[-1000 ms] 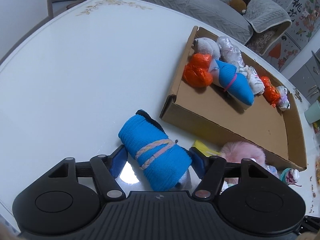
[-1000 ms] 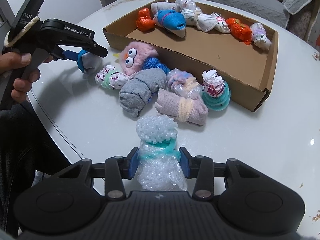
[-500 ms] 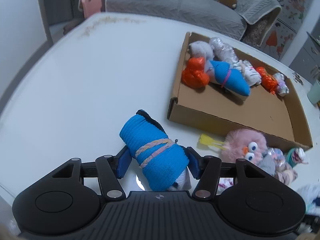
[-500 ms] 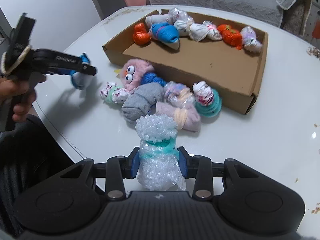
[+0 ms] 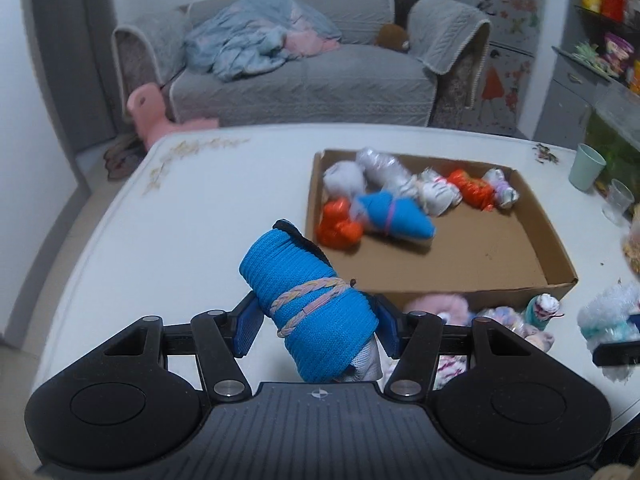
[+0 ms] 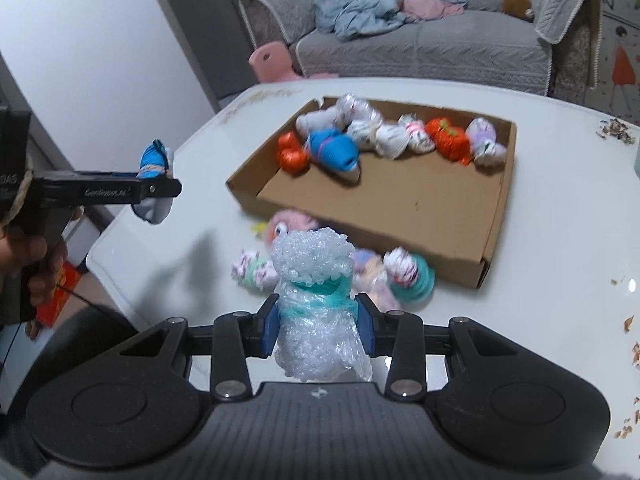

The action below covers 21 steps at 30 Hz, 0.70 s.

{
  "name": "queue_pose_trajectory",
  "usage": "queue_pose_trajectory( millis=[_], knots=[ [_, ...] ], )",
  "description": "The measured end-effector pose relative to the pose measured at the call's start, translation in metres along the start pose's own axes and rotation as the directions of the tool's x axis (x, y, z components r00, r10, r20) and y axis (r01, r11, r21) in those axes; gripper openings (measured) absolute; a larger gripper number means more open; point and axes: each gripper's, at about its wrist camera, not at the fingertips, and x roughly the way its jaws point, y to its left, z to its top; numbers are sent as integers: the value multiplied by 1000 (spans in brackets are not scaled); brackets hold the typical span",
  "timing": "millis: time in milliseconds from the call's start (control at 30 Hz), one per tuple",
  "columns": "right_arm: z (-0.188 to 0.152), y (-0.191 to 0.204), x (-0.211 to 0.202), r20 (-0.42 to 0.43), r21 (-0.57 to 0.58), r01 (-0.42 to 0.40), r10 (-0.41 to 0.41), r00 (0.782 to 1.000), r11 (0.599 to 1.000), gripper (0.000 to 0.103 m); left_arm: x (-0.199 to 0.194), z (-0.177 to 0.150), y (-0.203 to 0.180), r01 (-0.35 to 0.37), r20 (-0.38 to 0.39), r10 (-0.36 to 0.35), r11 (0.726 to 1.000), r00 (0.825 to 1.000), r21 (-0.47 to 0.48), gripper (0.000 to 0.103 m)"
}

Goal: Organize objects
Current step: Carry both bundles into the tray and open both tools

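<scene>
Left gripper (image 5: 316, 322): clenched on a blue roll (image 5: 308, 300) bound with a braided band; both blue pads are pressed against its sides. The roll is held off the table (image 5: 180, 240), tilted, its upper end leaning left and away from the camera, just short of the near-left corner of the box (image 5: 520, 292). In the right wrist view the same gripper (image 6: 154, 192) is seen from the side, held in a hand (image 6: 36, 264) at the table's left edge, with the roll's white end hanging below the fingers.

Right gripper (image 6: 316, 330): clenched on a bubble-wrap bundle (image 6: 316, 304) tied with a teal band; the pads are set against the band. The bundle is held upright above the table, in front of the box's near wall.

Box: cardboard, shallow, open-topped, set on the white table. Along its far wall a row of bundles is seen: white, silver, a blue roll (image 6: 334, 150), two orange ones (image 6: 448, 142), a pale lilac one at the right end. The near half of the box floor is bare.

On the table, against the outside of the box's near wall, a loose cluster is seen: a pink fuzzy toy (image 6: 290, 224), a floral bundle (image 6: 254, 272), a teal-banded bundle (image 6: 412, 274), others partly hidden.

A green cup (image 5: 586, 168) is set at the far right of the table. A grey sofa (image 5: 304, 76) is seen behind.
</scene>
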Motion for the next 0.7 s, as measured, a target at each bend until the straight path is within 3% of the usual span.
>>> queue_pose_trajectory(
  millis=[467,700],
  knots=[
    [66,8,-3,149,-29,-85,88,985,996,36,14,32,-16,-26,88,6,973,996,228,65],
    [107,-2,31,143,-50,-87,94,985,995,36,54,42,-31,-10,78,-15,949,997,314,65]
  ],
)
